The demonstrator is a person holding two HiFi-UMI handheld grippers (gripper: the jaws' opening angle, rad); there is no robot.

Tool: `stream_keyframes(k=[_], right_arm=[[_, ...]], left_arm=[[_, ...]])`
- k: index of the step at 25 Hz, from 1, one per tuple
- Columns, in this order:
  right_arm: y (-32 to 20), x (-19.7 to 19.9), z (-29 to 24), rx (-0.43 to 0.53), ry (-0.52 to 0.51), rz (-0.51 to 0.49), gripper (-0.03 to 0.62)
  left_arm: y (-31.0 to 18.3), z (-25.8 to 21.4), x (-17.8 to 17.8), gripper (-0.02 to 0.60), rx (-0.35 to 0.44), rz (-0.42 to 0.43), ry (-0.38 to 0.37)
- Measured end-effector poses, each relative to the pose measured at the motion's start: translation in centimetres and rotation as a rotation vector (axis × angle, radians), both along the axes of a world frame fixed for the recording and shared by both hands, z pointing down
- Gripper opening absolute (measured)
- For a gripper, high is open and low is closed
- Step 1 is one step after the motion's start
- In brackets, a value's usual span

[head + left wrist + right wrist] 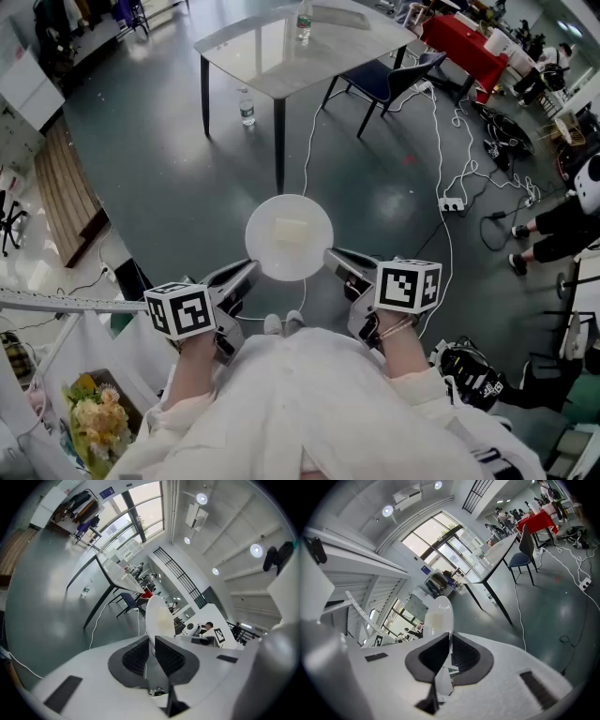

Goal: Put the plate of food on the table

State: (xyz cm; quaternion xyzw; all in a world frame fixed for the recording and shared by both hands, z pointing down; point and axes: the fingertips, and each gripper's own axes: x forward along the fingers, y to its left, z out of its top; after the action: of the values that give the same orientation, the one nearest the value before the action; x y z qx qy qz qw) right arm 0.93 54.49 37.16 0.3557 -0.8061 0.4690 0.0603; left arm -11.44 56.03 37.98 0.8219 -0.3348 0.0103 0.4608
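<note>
Forearms held out side by side, left gripper [249, 273] and right gripper [332, 259] clamped tight on opposite rims of the plate [289, 237], level over open floor [169, 187], table [281, 56] well ahead

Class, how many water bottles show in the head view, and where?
2. One bottle stands on the table; the other bottle stands on the floor beside it. More may be hidden elsewhere.

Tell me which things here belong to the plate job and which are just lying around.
Job: plate, food, table, left gripper, right gripper.
Lying about: floor bottle, chair, power strip, flowers.
</note>
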Motion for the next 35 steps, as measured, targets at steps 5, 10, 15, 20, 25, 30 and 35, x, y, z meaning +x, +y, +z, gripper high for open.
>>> stream_keyframes(k=[5,10,15,20,25,30,35], right_arm=[[-0.4,-0.2,0.0,0.007,0.013,-0.006,0.02],[-0.3,-0.2,0.1,0.01,0.012,-0.003,0.018],[-0.4,-0.1,0.1,0.009,0.011,-0.003,0.018],[-0.4,0.0,0.2,-0.01,-0.032,0.009,0.018],[-1.0,0.8,0.3,0.005,-0.058,0.032,0.018],[-2.1,2.7,0.4,0.008,-0.064,0.034,0.018],[-2.8,3.8,0.8,0.007,-0.051,0.011,0.018]], left_arm=[[-0.3,0.3,-0.1,0.048,-0.002,0.004,0.005],[-0.3,0.5,-0.2,0.048,0.003,0.0,0.001],[-0.4,0.3,-0.1,0.048,0.007,0.001,0.0],[-0.5,0.4,0.0,0.048,0.002,-0.001,0.015],[-0.9,0.4,0.8,0.048,0.011,-0.005,0.013],[-2.0,0.2,2.5,0.048,0.012,-0.017,0.008],[-2.4,0.7,3.7,0.048,0.006,-0.03,0.016]])
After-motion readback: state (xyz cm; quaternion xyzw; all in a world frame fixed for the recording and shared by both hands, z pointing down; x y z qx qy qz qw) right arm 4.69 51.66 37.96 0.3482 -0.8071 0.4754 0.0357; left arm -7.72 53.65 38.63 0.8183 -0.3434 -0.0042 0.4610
